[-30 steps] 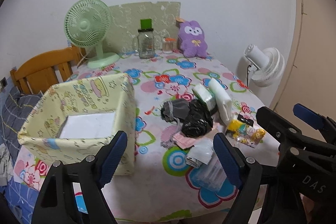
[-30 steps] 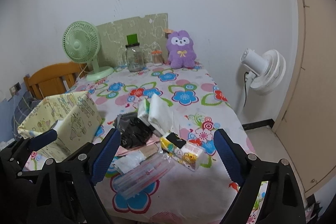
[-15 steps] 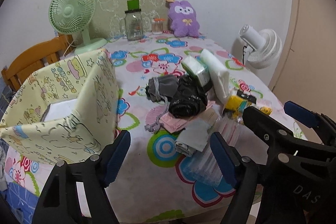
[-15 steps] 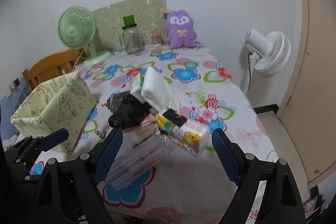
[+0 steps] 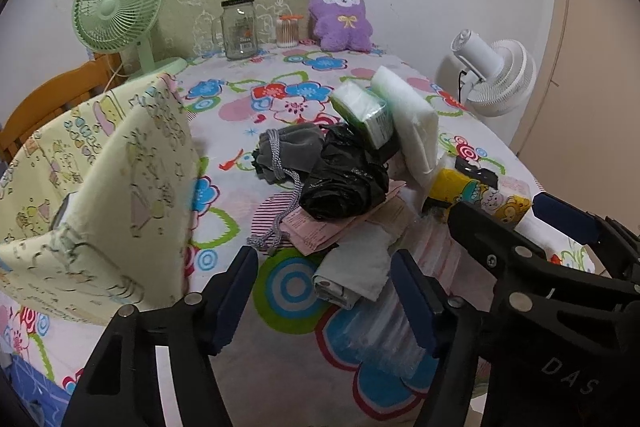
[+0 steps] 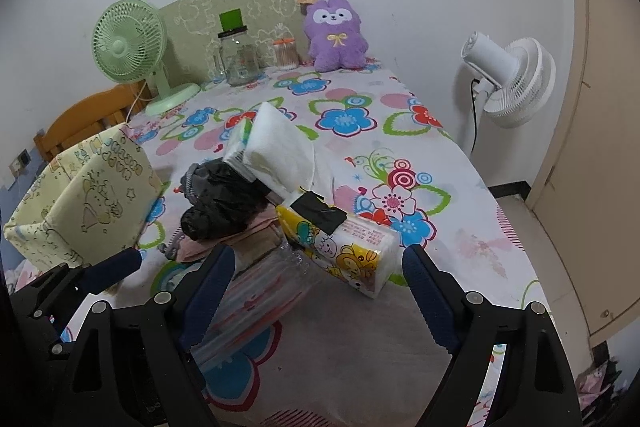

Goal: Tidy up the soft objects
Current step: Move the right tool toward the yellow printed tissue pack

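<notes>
Only leftward: grey drawstring pouch [image 5: 289, 149]

Each tool is matte black plastic with two angular arms, and each arm ends in a dark blue ribbed pad. The left tool [image 5: 322, 295] and the right tool [image 6: 316, 291] carry round silver screws at their joints. The right tool's body bears pale letters, seemingly "DAS", in the left wrist view.
</notes>
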Demonstrator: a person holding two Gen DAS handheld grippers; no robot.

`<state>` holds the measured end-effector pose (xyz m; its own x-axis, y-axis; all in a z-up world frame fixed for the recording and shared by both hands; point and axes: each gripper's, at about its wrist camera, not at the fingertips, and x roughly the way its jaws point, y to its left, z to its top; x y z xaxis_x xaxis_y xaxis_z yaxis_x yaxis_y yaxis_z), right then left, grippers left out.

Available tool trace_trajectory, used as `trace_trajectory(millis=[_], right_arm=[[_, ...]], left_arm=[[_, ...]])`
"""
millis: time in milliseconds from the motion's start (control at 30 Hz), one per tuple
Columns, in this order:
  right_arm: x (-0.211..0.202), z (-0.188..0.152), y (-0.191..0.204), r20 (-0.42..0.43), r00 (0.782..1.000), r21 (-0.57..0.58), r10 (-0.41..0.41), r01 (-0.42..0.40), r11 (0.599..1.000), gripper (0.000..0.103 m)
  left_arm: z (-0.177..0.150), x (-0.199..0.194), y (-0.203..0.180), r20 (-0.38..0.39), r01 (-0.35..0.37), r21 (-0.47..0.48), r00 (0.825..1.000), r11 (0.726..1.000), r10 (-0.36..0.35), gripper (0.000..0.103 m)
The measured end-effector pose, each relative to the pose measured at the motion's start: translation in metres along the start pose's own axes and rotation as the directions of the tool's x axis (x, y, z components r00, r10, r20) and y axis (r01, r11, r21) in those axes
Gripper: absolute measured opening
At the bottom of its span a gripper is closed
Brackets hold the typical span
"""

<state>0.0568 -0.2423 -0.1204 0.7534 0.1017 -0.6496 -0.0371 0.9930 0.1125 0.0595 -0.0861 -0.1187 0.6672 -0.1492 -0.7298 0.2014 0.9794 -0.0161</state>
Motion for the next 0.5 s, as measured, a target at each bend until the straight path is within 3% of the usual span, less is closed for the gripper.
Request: trace_trajectory(millis=[300, 500], right_arm=[[0.02, 0.003, -0.004, -0.032, 0.999, 0.002, -0.005, 0.005, 1.0, 0.088], [0.032, 0.004, -0.007, -0.048, 0.999, 0.01, -0.007, 0.007, 1.0, 0.088]], left_arm=[[0.002, 0.018, 0.001, -0.063, 0.036, -0.02, 0.997, 0.999, -0.037, 0.056], [0.0, 0.018, -0.006, -0.06, 0.041, 0.002, 0.997, 0.999, -0.041, 0.047]])
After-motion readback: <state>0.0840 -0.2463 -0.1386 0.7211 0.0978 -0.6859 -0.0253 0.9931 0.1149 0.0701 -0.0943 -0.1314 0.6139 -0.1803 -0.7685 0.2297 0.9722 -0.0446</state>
